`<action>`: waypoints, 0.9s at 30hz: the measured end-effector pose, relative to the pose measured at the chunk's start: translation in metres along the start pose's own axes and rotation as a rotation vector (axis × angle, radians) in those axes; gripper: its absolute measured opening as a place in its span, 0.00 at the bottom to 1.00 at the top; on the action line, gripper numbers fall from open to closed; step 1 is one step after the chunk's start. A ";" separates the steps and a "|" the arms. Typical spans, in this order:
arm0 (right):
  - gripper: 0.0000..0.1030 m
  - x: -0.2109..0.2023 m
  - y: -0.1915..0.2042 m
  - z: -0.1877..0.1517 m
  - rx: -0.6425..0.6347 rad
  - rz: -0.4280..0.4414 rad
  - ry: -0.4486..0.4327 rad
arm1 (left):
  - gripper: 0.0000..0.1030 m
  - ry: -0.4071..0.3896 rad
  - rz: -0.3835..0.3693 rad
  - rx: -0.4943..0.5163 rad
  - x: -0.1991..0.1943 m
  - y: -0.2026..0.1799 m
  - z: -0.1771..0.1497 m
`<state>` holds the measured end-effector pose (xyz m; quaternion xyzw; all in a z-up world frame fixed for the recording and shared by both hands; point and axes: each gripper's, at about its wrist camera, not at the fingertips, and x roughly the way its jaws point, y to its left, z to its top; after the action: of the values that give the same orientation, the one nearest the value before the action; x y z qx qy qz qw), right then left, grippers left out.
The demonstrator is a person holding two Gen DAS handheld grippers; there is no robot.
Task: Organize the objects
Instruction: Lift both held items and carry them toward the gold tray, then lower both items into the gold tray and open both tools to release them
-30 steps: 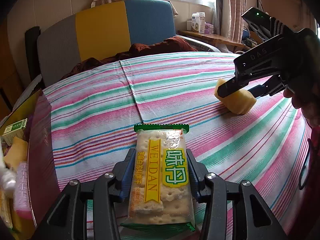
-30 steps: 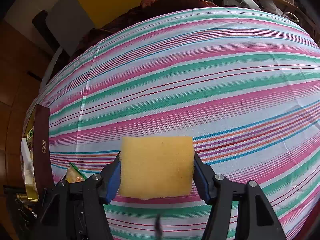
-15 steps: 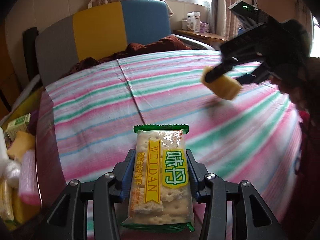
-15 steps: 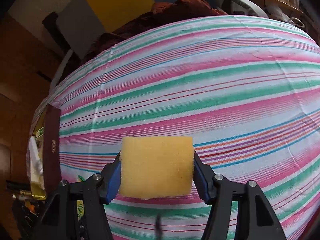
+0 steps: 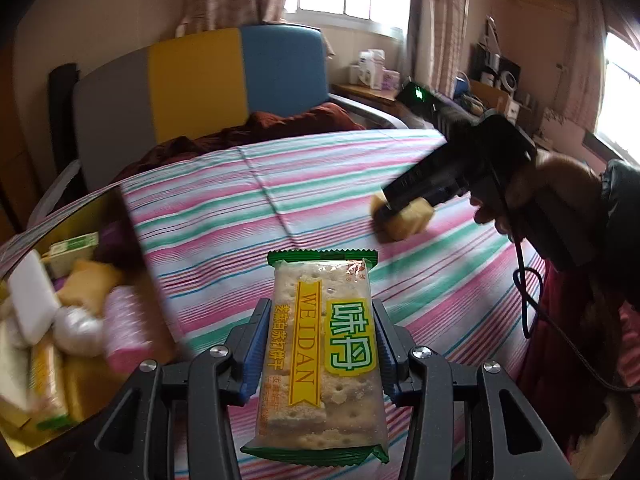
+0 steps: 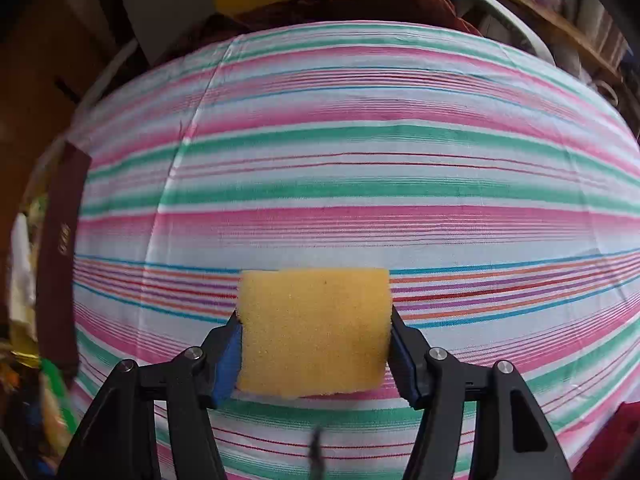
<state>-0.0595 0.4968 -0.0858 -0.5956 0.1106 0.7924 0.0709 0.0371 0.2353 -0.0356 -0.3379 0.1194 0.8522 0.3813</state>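
The cracker packet (image 5: 320, 356) is clamped lengthwise in the left tool (image 5: 318, 354), the sponge (image 6: 314, 330) squeezed in the right tool (image 6: 316, 340), and the box (image 5: 24, 420) is seen leftward, nearer the left tool

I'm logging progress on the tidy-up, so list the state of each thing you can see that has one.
Cracker packet: sealed, clamped in the left tool, lifted off the cloth.
Yellow sponge: squeezed in the right tool, above the striped tablecloth.
Box at the left: open, already holding several items.
Striped tablecloth: spread flat, with a crease line running across it.
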 end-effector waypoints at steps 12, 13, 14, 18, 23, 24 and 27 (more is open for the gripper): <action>0.61 -0.039 0.112 -0.016 -0.163 0.093 -0.089 | 0.46 -0.113 0.119 -0.234 -0.065 0.090 -0.011; 0.61 -0.043 0.121 -0.016 -0.170 0.114 -0.103 | 0.46 -0.120 0.132 -0.256 -0.069 0.099 -0.013; 0.61 -0.047 0.131 -0.017 -0.177 0.141 -0.118 | 0.46 -0.125 0.150 -0.276 -0.073 0.108 -0.015; 0.61 -0.063 0.170 -0.027 -0.218 0.234 -0.175 | 0.46 -0.121 0.215 -0.361 -0.085 0.142 -0.029; 0.61 -0.058 0.242 -0.016 -0.292 0.294 -0.212 | 0.46 -0.100 0.306 -0.443 -0.096 0.174 -0.050; 0.61 -0.057 0.249 -0.013 -0.304 0.296 -0.216 | 0.46 -0.095 0.321 -0.454 -0.097 0.179 -0.054; 0.61 -0.054 0.271 -0.002 -0.335 0.294 -0.230 | 0.46 -0.082 0.350 -0.480 -0.097 0.188 -0.058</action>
<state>-0.1086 0.2352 -0.0099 -0.4826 0.0543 0.8640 -0.1326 -0.0254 0.0253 -0.0240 -0.3579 -0.0446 0.9218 0.1421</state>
